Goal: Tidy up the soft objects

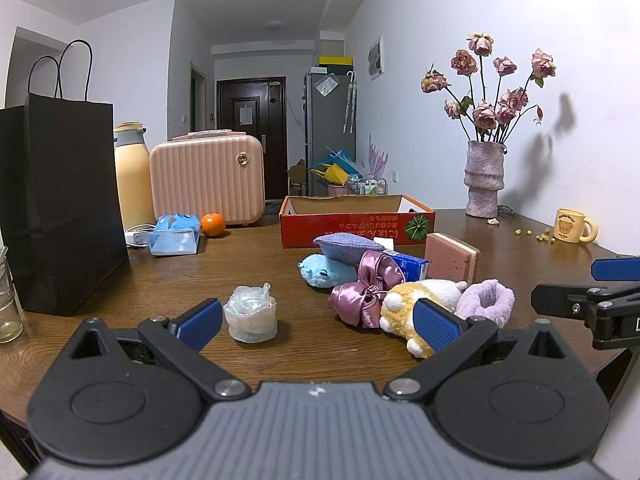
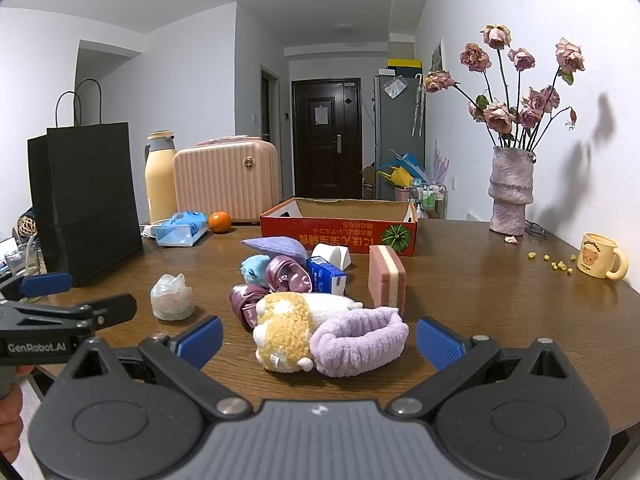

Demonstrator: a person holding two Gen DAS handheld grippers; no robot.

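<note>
While both sets of tongs stand spread wide and empty above the near edge of the counter (image 2: 480, 300), no soft object is yet gripped. The right tongs (image 2: 318, 340) face the pile directly: the lilac headband (image 2: 356, 340) and the yellow-and-white plush toy (image 2: 288, 320) lie touching each other just ahead, between the blue pads. The left tongs (image 1: 318, 322) sit further left; their right pad overlaps the plush toy in that view, and a crumpled clear plastic lump (image 1: 250, 316) lies just ahead of the left pad. Beyond the plush, the purple satin scrunchie (image 2: 272, 288), blue plush (image 2: 254, 268) and lilac pouch (image 2: 276, 248) are heaped together, touching a hard blue carton (image 2: 326, 276), with a pink sponge (image 2: 386, 280) standing upright to the right. Likely faults: closing on the headband may drag the touching plush along; a deep reach into the heap may snag the carton or topple the sponge; the two tongs, near one another, may collide if both converge on the plush. Farther ahead, the red cardboard box (image 2: 340, 232) is open-topped; its visible interior shows nothing, though the floor is hidden. Far left, the black paper bag (image 2: 88, 200) stands upright, contents unseen. Far right, the vase (image 2: 512, 192) holds dried roses, and the mug (image 2: 600, 256) interior cannot be seen.
</note>
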